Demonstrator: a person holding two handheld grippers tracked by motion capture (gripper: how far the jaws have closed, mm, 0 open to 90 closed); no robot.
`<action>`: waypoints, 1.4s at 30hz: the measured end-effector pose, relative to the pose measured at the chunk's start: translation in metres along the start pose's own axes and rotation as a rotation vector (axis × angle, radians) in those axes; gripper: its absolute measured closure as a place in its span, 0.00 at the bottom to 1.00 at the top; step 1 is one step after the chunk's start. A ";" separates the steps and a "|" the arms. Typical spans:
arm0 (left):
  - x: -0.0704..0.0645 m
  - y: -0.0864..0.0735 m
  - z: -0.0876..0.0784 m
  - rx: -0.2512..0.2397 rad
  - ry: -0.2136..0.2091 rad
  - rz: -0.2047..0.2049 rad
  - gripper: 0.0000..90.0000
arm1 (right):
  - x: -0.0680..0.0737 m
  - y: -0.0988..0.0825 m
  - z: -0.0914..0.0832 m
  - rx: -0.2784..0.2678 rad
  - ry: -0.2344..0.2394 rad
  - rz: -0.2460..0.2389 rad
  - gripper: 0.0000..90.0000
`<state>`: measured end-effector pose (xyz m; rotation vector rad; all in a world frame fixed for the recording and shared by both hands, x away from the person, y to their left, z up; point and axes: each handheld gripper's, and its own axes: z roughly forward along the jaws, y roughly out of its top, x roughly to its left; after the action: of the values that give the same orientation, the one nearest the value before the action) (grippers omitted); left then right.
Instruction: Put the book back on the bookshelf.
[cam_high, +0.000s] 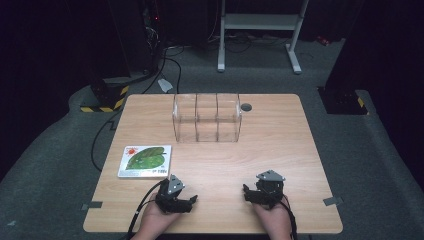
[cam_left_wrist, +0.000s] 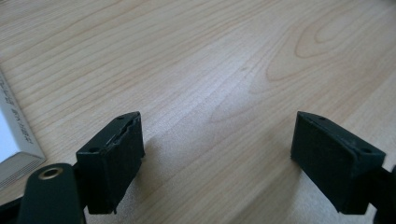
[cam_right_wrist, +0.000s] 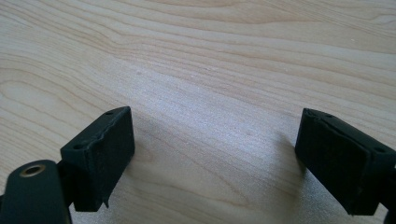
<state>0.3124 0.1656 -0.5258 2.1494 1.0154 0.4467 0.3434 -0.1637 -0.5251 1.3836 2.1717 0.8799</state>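
I rest both grippers, left (cam_high: 192, 200) and right (cam_high: 246, 192), released and empty on the near tabletop (cam_high: 280, 145). Nothing's begun; likely next, the book (cam_high: 145, 161) at near left goes into the clear rack (cam_high: 206, 118) far centre.

— Any writing you can read on that counter (cam_high: 280, 150)?
— None; the flat book (cam_high: 145, 161) at the near left has a green leaf and a red spot on its cover; whatever print runs along the cover's bottom edge is too small to read.
— And close up, from the left gripper view?
— Faint marks along the book's white edge (cam_left_wrist: 16, 126); blurred, unreadable.
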 end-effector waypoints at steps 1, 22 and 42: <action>0.001 0.000 -0.001 0.000 -0.001 0.004 0.19 | 0.000 0.000 0.000 0.000 0.001 -0.001 0.13; 0.061 -0.005 -0.036 -0.086 0.066 -0.104 0.20 | 0.001 0.001 0.001 -0.001 0.011 -0.008 0.13; 0.125 -0.025 -0.061 -0.121 0.217 -0.250 0.22 | 0.001 0.001 0.001 -0.001 0.011 -0.008 0.13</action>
<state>0.3439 0.3009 -0.5004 1.8656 1.3240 0.6122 0.3445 -0.1622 -0.5252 1.3718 2.1836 0.8874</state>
